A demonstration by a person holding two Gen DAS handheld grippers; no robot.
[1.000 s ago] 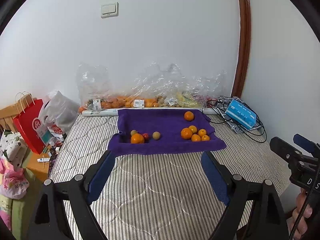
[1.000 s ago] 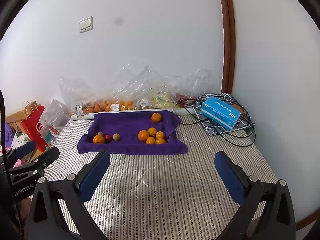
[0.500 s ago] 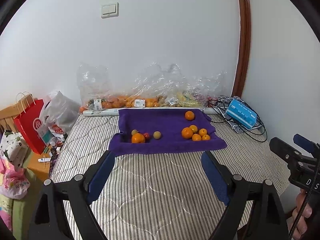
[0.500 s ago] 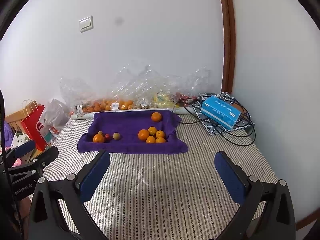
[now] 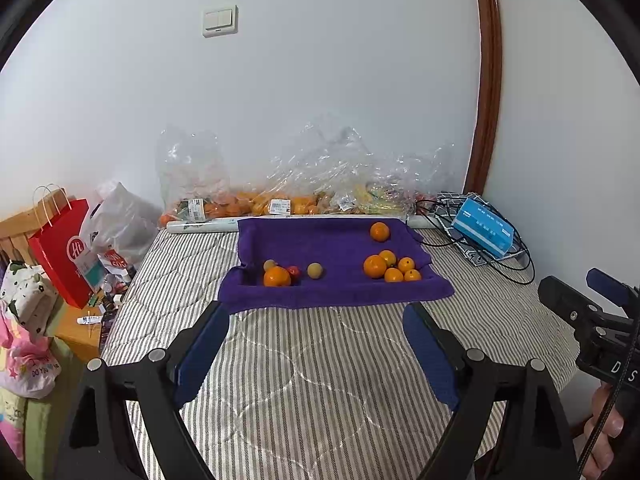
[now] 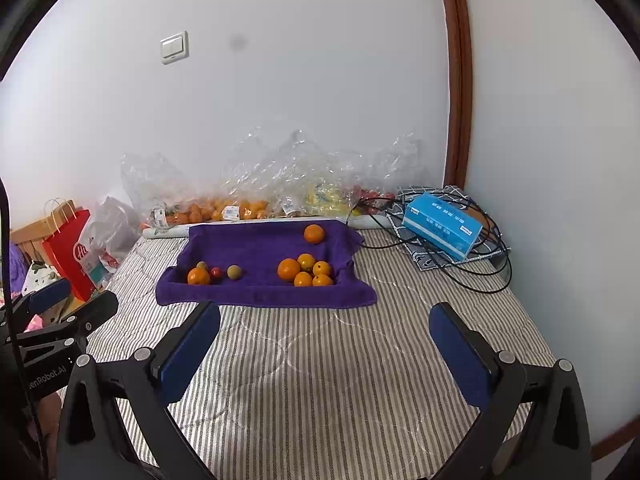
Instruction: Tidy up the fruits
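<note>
Currently both the left gripper (image 5: pixel 316 346) and right gripper (image 6: pixel 326 344) hover spread wide, grasping nothing, above the mattress's (image 6: pixel 320 380) near edge; oranges (image 6: pixel 306 270) rest on the purple towel (image 6: pixel 260 248).

Setting: a home bedroom. Work surface is a striped quilted mattress (image 5: pixel 304 368) pushed into a corner of plain white walls, wall light switch (image 5: pixel 219 21) above. Wooden door frame (image 5: pixel 486 80) at the right. Beside the bed: red paper shopping bag (image 5: pixel 64 252), plastic bags and patterned bedding heaped on a low wooden stand. Clear grocery bags of fruit (image 5: pixel 280 196) line the wall; a blue tissue box (image 6: pixel 442 226) sits among black cables.
</note>
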